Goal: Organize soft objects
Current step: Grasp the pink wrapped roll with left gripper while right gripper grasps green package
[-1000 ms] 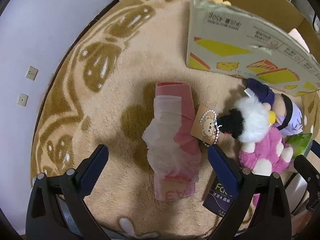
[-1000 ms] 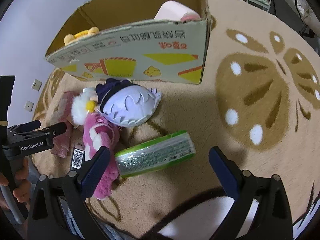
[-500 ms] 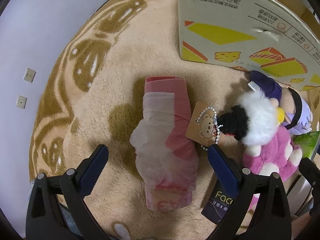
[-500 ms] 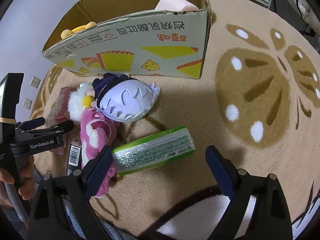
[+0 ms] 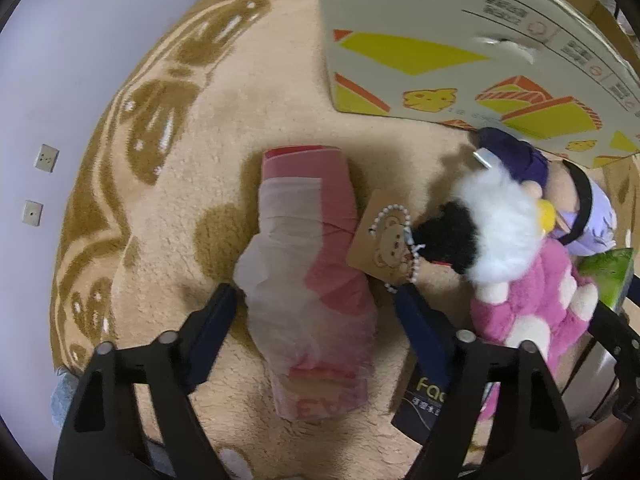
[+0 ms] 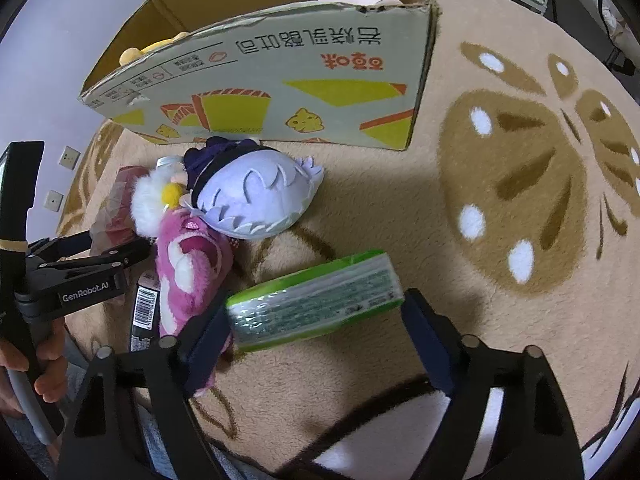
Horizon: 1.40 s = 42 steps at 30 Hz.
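tissue packs lie between each pair of wide-open tongs: pink pack (image 5: pixel 308 280) runs lengthwise up the frame centre inside the left tongs (image 5: pixel 316 312); green pack (image 6: pixel 316 300) lies crosswise inside the right tongs (image 6: pixel 316 320), lower centre.

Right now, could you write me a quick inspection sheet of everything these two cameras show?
Surface: beige plush rug with brown patterns.
Job's things: pink plastic-wrapped soft pack between the left gripper's fingers; green plastic-wrapped tissue pack between the right gripper's fingers; pink plush bear and lilac plush doll touching; printed cardboard box holding a yellow plush.
Clutter: dark flat packet with barcode; brown bear tag.
Grippers: left gripper open; right gripper open.
Cables: nothing seen.
Surroundings: pale wall with two sockets.
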### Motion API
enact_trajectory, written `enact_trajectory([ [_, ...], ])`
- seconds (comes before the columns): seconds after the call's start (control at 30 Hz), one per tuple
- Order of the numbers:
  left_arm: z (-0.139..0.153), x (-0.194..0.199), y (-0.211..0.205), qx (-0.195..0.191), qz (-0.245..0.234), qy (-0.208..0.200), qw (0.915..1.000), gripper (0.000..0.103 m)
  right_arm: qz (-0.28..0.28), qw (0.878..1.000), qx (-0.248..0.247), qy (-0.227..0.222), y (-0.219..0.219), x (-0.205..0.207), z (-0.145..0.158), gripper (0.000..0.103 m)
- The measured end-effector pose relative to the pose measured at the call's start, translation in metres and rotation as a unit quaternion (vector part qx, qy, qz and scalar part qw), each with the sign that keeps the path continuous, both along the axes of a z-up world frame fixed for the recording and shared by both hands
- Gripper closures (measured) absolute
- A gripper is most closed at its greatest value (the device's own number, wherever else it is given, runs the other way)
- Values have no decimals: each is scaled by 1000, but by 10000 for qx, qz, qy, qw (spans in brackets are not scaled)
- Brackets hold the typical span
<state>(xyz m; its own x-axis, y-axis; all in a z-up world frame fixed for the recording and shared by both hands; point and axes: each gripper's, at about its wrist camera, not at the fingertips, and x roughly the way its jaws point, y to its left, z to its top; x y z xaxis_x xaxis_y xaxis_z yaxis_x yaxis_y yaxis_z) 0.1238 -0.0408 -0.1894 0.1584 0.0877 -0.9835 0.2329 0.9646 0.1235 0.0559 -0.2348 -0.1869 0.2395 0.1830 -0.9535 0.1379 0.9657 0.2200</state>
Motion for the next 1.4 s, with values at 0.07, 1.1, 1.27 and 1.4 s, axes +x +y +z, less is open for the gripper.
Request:
enact_trajectory([
  [0.07,0,-2,-3,1,-10,-14,10000,29,59,10000,-11,1,3,1,-1,21],
  [1.1,17,-29,5,-137,78,-315,9994,63,-332,9990,-41,-311,-22,-11,18,23],
  [1.27,34,-34,9,-137,170,-678,9975,65,-530,9974,28,-477,-35,-16,25,23],
  [1.4,48,-36,13,-262,229,-783,9963,69,-646,9953,61,-720,-48,-26,37,23],
])
